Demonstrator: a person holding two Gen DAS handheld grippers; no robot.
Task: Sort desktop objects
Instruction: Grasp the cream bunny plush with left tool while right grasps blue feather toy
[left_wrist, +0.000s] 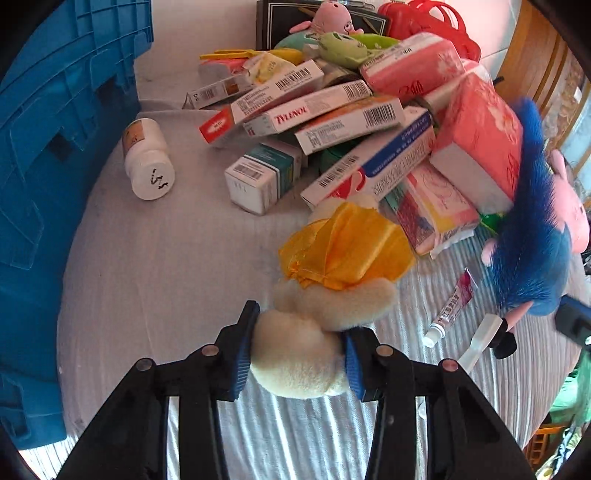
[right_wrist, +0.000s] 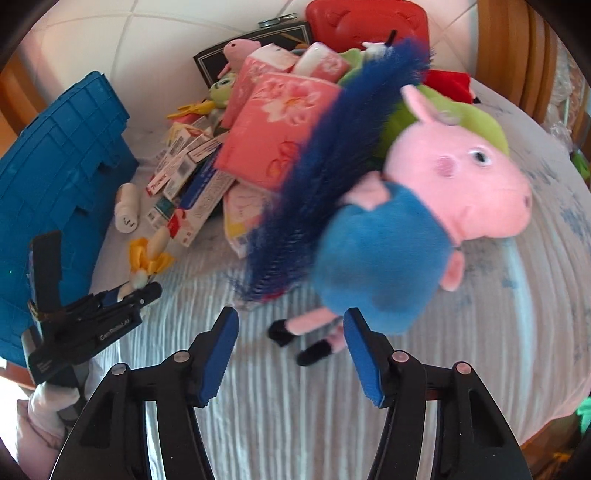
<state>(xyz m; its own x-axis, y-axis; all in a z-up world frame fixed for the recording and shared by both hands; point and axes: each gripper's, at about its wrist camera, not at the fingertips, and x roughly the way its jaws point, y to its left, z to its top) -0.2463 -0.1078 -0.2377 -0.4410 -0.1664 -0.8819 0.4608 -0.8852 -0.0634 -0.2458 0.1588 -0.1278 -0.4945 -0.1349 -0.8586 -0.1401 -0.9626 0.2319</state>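
My left gripper (left_wrist: 301, 350) is shut on the cream plush toy (left_wrist: 299, 354) with a yellow satin wrap (left_wrist: 347, 247); it lies low on the striped cloth. It also shows in the right wrist view (right_wrist: 146, 266), held by the left gripper (right_wrist: 136, 291). My right gripper (right_wrist: 291, 350) is open and empty. A pink pig plush (right_wrist: 454, 188) in a blue shirt, with a blue feathery piece (right_wrist: 325, 166), is blurred just beyond its fingers. In the left wrist view the pig (left_wrist: 535, 258) is at the right.
A pile of medicine boxes (left_wrist: 317, 122), pink tissue packs (left_wrist: 476, 136) and small toys fills the back. A white pill bottle (left_wrist: 147, 162) lies by the blue crate (left_wrist: 55, 184) on the left. A small tube (left_wrist: 448, 310) lies on the cloth. A red case (right_wrist: 369, 26) is at the back.
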